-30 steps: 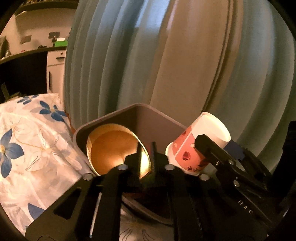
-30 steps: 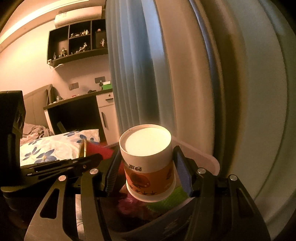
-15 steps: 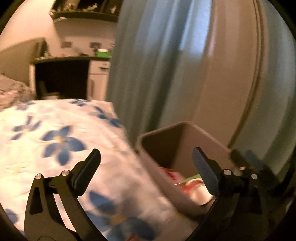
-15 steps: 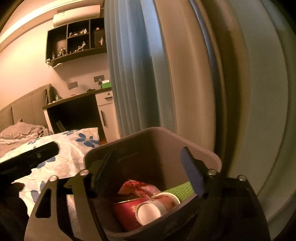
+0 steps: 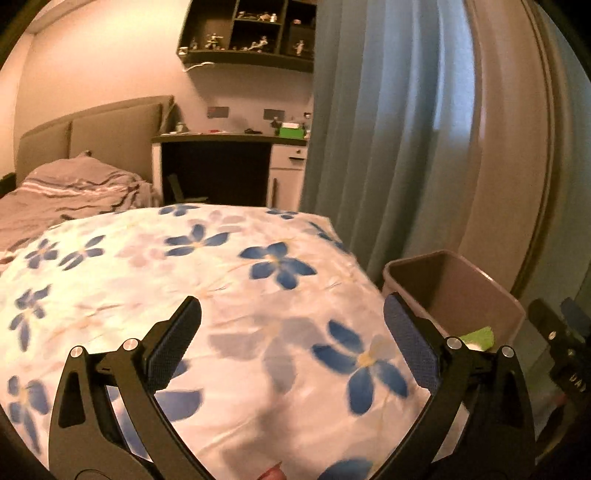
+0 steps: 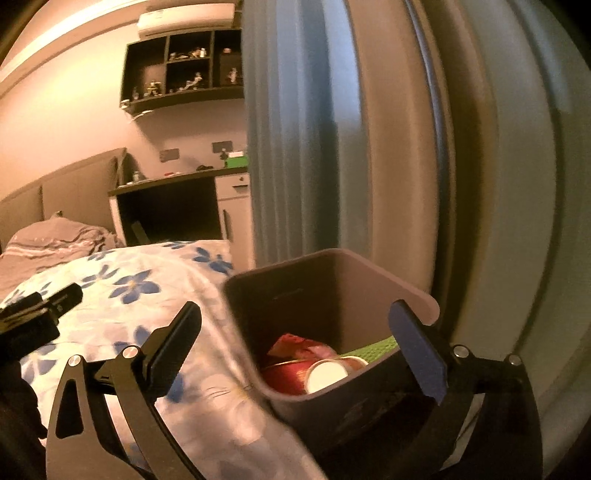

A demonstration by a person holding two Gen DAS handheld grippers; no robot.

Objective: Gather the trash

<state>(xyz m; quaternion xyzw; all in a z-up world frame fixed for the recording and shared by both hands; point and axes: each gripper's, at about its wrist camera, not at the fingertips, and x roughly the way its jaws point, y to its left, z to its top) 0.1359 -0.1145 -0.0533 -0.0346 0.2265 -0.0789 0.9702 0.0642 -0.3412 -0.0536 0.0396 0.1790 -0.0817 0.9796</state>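
A grey trash bin (image 6: 424,299) stands between the bed and the curtain. Inside it lie a red and white paper cup (image 6: 325,373), a red wrapper (image 6: 295,341) and something green (image 6: 373,349). My right gripper (image 6: 299,343) is open and empty, just in front of the bin's near rim. My left gripper (image 5: 291,339) is open and empty over the flowered bed cover (image 5: 229,280); the bin (image 5: 491,295) stands to its right with a green scrap (image 5: 478,338) showing inside. The right gripper's body shows at the left wrist view's right edge.
A blue curtain (image 5: 388,129) hangs behind the bin. A dark desk with a white cabinet (image 5: 229,166) stands beyond the bed, shelves with figurines (image 5: 251,33) above it. A rumpled grey blanket (image 5: 74,188) lies by the headboard. The left gripper's body shows at the left of the right wrist view.
Both grippers opened and let go of their cups, which now lie in the bin. The left gripper then swung left, away from the bin, over the bed. The right drew back slightly.
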